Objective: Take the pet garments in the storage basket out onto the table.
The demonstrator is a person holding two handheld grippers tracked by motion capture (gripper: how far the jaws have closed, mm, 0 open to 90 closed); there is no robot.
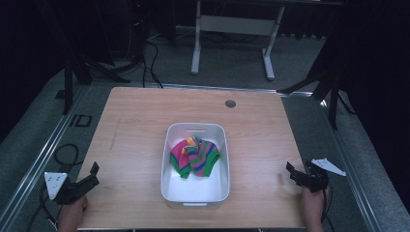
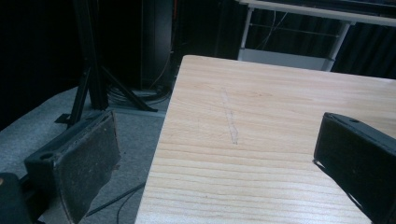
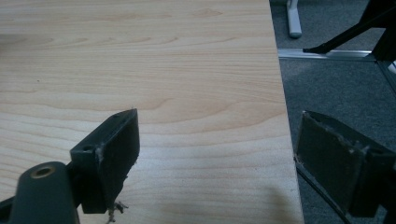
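A white bin (image 1: pixel 195 188) sits on the middle of the pale wooden surface (image 1: pixel 135 125), its long sides running away from the person; inside it, towards the far half, lies a bunched cloth (image 1: pixel 195 155) striped in pink, green, blue and orange (it rests against the bin's floor, with the near half of the bin left bare and white); the left gripper (image 1: pixel 92 175) hangs at the near left corner of the surface, held by the person's left hand (image 1: pixel 72 212), its fingers (image 2: pixel 86 163) released and spread wide with nothing between them; in the left gripper view one finger stands out over the grey carpet (image 2: pixel 135 140) beyond the edge and the other over the wood, where a faint pale scratch (image 2: pixel 231 123) runs along the grain; the right gripper (image 1: pixel 292 172) hangs at the near right edge, held by the right hand (image 1: pixel 312 205), and its fingers (image 3: pixel 114 154) are likewise released and empty, one above the wood and the other past the edge over the carpet; both grippers are well apart from the bin; a small round grommet (image 1: pixel 230 103) marks the far side of the surface, and beyond it stand the white legs of another table (image 1: pixel 196 53) and dark tripod stands (image 1: pixel 72 72) on the carpeted floor.
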